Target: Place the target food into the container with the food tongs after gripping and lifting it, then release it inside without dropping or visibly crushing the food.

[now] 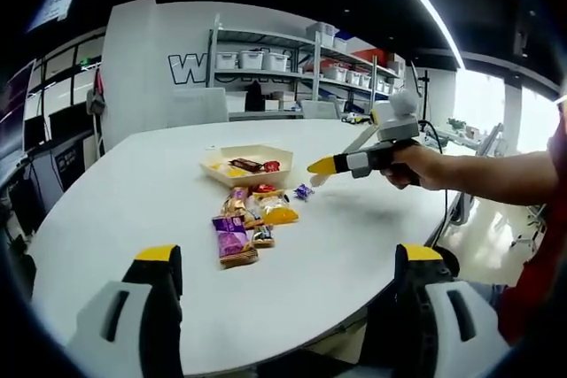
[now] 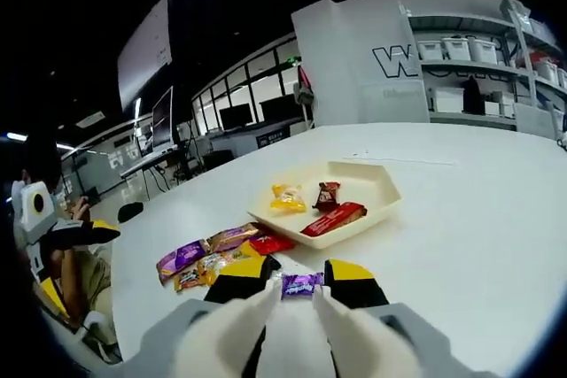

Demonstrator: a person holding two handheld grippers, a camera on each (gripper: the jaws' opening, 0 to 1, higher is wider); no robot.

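Note:
A small purple candy (image 2: 301, 285) sits between the yellow tips of my right gripper (image 2: 299, 273), which close on its two ends. In the left gripper view the right gripper (image 1: 321, 167), held by a hand, reaches in from the right with the purple candy (image 1: 304, 190) at its tip, low over the white table. The cream tray (image 2: 376, 185) lies just beyond, holding a yellow packet, a brown bar and a red bar. My left gripper (image 1: 290, 258) stands wide open near the table's front edge, with nothing between its jaws.
A pile of wrapped snacks (image 1: 251, 216) lies on the table (image 1: 133, 210) in front of the cream tray (image 1: 221, 153). The left gripper (image 2: 84, 232) shows at the left of the right gripper view. Shelves with bins stand behind the table.

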